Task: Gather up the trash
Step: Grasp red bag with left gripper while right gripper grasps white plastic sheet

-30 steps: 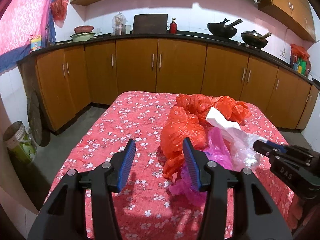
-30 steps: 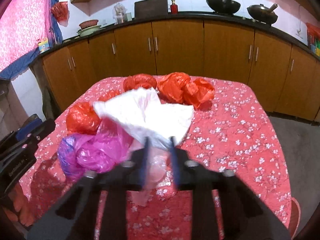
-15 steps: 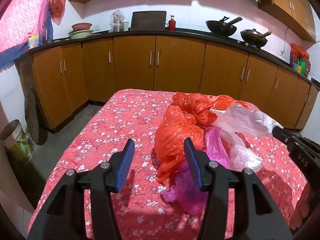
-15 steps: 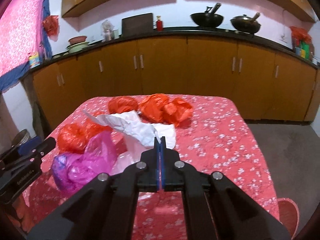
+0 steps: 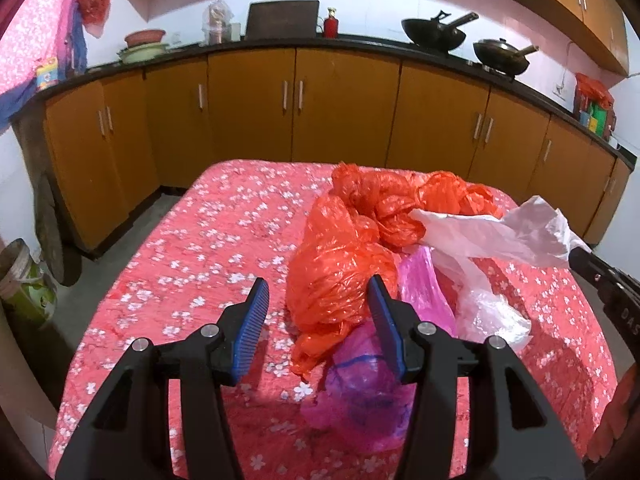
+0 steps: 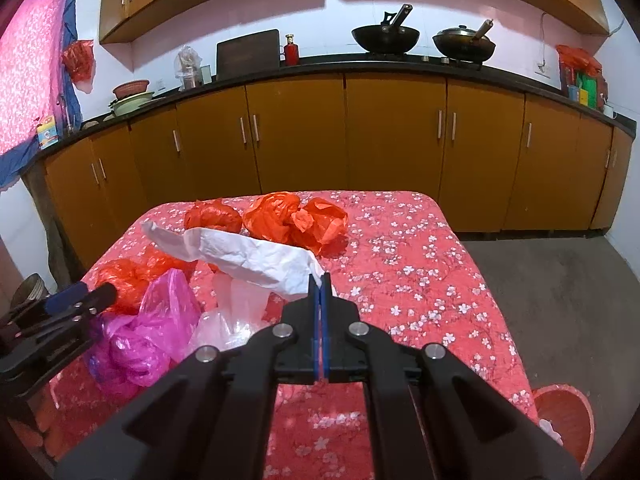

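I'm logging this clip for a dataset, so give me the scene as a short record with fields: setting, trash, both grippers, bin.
setting: table under a red floral cloth, kitchen cabinets behind
trash: crumpled orange plastic bags, pink plastic bag, white plastic bag, clear plastic bag
right gripper: shut on the white plastic bag, which hangs lifted above the pile
left gripper: open, near the closest orange bag, holding nothing
bin: red basket on the floor, beside the table

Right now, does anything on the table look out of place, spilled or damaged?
Nothing spilled or broken. The oddity is the trash itself: crumpled orange bags, a pink bag and a clear one heaped on the flowered tablecloth. The right gripper is shut on a white bag, lifting it above the heap.
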The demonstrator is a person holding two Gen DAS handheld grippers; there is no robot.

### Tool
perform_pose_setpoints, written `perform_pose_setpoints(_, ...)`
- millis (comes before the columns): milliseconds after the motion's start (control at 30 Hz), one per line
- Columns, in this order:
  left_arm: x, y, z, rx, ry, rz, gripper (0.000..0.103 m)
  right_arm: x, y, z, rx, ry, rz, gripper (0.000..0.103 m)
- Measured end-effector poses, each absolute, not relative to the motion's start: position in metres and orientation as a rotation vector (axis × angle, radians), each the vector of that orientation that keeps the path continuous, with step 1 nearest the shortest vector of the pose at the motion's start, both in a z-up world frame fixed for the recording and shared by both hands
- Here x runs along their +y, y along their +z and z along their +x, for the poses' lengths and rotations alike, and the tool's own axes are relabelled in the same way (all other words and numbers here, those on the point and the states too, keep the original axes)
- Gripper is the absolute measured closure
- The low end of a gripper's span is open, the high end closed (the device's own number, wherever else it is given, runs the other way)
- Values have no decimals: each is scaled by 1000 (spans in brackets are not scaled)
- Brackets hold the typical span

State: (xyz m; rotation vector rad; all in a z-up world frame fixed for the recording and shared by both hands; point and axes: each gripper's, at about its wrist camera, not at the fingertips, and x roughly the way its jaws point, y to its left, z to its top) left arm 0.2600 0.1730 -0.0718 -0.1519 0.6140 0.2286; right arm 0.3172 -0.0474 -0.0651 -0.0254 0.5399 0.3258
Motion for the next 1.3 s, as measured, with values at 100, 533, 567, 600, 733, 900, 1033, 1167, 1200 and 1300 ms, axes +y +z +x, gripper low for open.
perform_pose_setpoints(100,171,-73,264,626,209,-143,84,-47,-65,315,540,330,-29,100)
perform_pose_setpoints(533,184,-44,245,547,250,-150,96,-61,-47,307,501,315,-3,100)
perform_pose_setpoints(567,185,-42,244,541,249,-148,96,-63,-45,306,498,313,0,100)
perform_pose_setpoints(600,185,-39,243,535,251,-146,96,-65,-44,305,496,311,3,100)
perform_pose_setpoints(733,180,-27,238,504,250,-126,96,-70,-38,301,483,304,10,100)
perform_pose_setpoints(900,169,-15,233,476,235,-110,96,-81,-30,296,467,292,16,100)
perform_pose_setpoints(1033,158,-8,232,463,215,-97,96,-91,-25,292,455,282,23,100)
perform_pose_setpoints(1167,145,-4,232,456,191,-89,96,-103,-21,290,451,267,40,101)
perform_pose_setpoints(1200,142,-3,232,456,185,-89,96,-108,-20,289,449,261,44,101)
perform_pose_setpoints(1300,131,0,231,451,166,-78,96,-117,-19,287,445,246,51,101)
